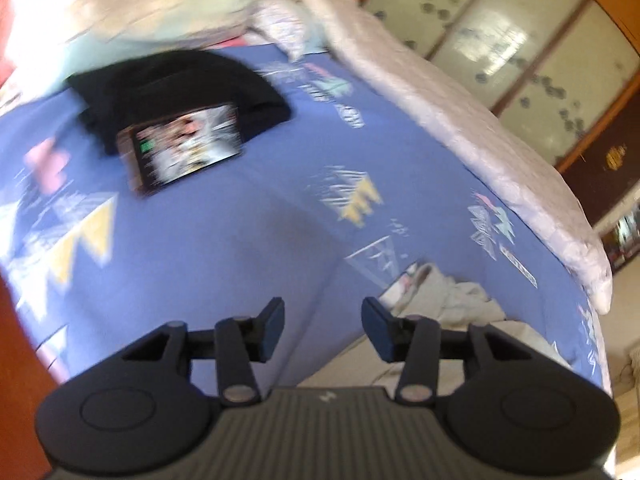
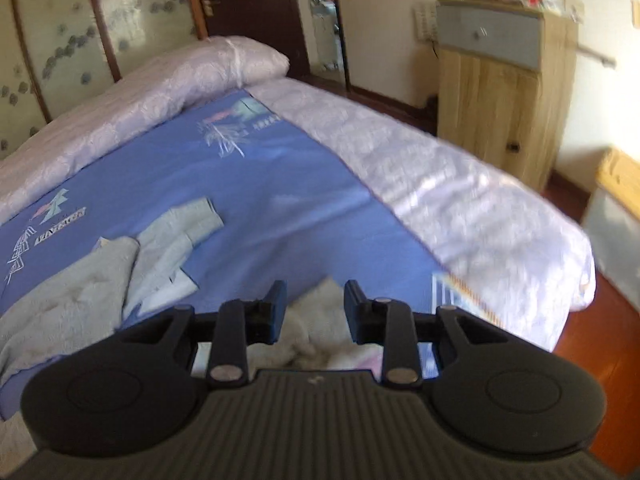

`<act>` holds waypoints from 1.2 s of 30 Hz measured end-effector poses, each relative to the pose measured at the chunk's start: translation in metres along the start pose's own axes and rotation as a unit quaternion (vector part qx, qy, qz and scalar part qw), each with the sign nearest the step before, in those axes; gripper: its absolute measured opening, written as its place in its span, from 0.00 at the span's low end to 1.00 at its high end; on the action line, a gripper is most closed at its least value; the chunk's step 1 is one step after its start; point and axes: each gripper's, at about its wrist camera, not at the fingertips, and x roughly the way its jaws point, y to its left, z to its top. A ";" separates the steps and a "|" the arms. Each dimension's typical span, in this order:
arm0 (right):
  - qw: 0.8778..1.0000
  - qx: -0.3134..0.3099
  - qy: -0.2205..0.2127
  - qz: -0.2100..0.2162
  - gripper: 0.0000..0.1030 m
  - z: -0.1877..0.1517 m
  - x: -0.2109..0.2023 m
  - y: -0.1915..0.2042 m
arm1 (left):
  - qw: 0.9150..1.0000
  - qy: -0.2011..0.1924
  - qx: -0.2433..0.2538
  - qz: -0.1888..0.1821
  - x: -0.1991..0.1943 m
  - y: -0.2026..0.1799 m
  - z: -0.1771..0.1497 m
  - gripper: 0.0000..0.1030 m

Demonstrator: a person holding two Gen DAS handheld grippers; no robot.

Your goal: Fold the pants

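Observation:
Light grey pants lie crumpled on the blue bedsheet at the left of the right wrist view, one leg end pointing away. My right gripper is open above the sheet, with a cream fabric bunch just below and between its fingers; I cannot tell whether it touches. In the left wrist view the pants show as a crumpled bunch just right of my open, empty left gripper, which hovers over the sheet.
A phone leans on a black folded garment at the far side of the bed. A pale quilt runs along the bed's edges. A wooden cabinet stands beyond the bed. Wardrobe doors stand behind.

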 end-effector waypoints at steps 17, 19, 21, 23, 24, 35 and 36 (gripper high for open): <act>0.939 0.335 0.017 0.074 0.11 -0.025 -0.020 -0.061 | 0.994 0.093 0.024 -0.047 0.125 -0.088 -0.010 0.53; 0.937 0.341 -0.030 0.066 0.11 -0.019 -0.067 -0.056 | 0.994 0.097 0.026 -0.045 0.128 -0.087 -0.010 0.53; 0.940 0.331 -0.064 0.049 0.11 -0.011 -0.099 -0.047 | 0.993 0.102 0.019 -0.049 0.130 -0.085 -0.010 0.53; 0.941 0.328 -0.076 0.033 0.14 -0.002 -0.108 -0.039 | 0.993 0.105 0.011 -0.052 0.132 -0.083 -0.010 0.53; 0.941 0.329 -0.076 0.029 0.16 0.004 -0.102 -0.034 | 0.993 0.105 0.009 -0.053 0.133 -0.081 -0.011 0.53; 0.969 0.237 -0.042 0.064 0.32 0.012 0.017 -0.024 | 0.996 0.090 0.028 0.004 0.104 -0.051 -0.011 0.55; 0.971 0.228 -0.038 0.055 0.31 0.002 0.016 -0.032 | 0.995 0.093 0.031 0.013 0.101 -0.047 -0.011 0.55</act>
